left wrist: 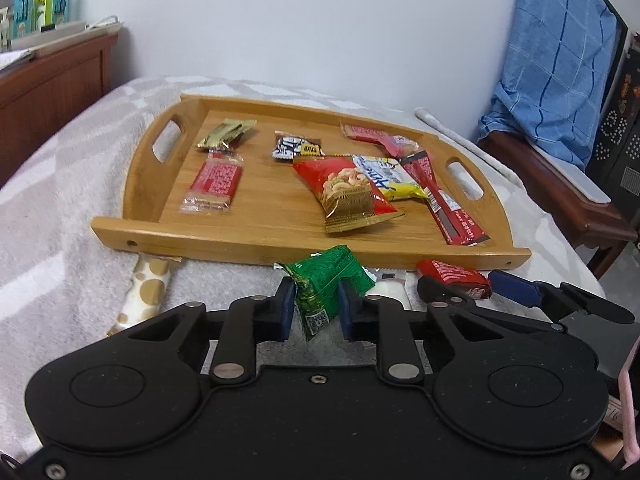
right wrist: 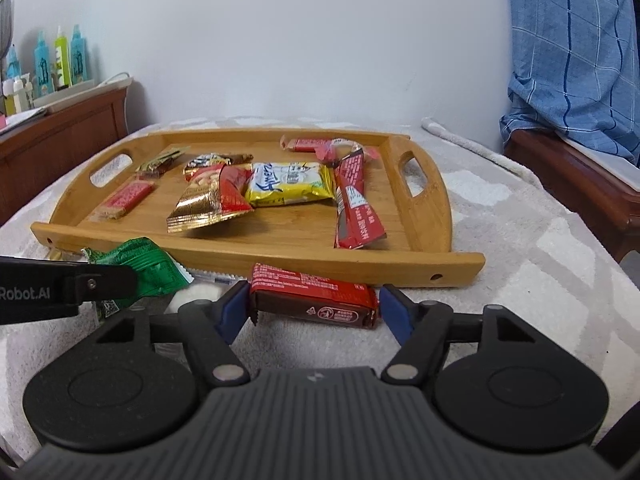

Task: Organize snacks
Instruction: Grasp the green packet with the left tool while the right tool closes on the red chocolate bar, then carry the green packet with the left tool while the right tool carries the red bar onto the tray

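Left claw [left wrist: 313,307] level, pinching green packet [left wrist: 326,286]

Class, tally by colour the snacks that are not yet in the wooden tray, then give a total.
green packet: 1
red bar: 1
gold-spotted white bar: 1
plain white packet: 1
Total: 4

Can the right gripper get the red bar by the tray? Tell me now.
Probably yes. The right gripper is open with a pad at each end of the red bar, which lies on the towel before the tray; nothing sits between.
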Available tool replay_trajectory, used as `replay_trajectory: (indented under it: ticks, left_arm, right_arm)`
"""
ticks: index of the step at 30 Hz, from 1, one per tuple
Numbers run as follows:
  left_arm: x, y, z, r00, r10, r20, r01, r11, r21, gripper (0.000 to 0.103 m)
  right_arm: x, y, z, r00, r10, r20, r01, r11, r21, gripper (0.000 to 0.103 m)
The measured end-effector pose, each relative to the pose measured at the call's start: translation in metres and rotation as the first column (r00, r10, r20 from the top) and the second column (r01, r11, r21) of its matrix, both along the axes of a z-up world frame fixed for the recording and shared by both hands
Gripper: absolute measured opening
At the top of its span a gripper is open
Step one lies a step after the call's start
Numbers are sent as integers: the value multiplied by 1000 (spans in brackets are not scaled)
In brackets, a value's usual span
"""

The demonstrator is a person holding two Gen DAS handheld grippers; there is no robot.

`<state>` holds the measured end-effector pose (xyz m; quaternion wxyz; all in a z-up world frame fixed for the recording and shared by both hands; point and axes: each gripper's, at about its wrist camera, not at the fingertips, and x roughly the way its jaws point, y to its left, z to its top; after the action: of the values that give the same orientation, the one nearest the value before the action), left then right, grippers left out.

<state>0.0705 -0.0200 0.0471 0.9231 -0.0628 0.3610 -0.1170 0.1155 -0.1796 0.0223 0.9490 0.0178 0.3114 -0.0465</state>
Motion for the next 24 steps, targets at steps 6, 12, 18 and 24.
replay_trajectory:
  ticks: [6, 12, 18, 24]
  left_arm:
    - [-3, 3, -2, 1000, 3, -15, -3, 999, 43, 18]
    - [-5, 4, -14, 999, 43, -30, -41, 997, 62, 46]
    - [4, -5, -20, 1000, 21, -5, -21, 995, 100, 58]
    - [10, -7, -26, 1000, -9, 0, 9, 989, 148, 60]
  right_arm:
    - [-4, 1, 3, 1000, 3, 5, -3, 1000, -6, 75]
    - [-1, -5, -1, 1000, -16, -21, 18, 998, 59, 95]
    - [5, -12, -9, 996, -60, -64, 65, 995, 80, 99]
    - [6, -10, -10, 997, -42, -70, 48, 996, 76, 89]
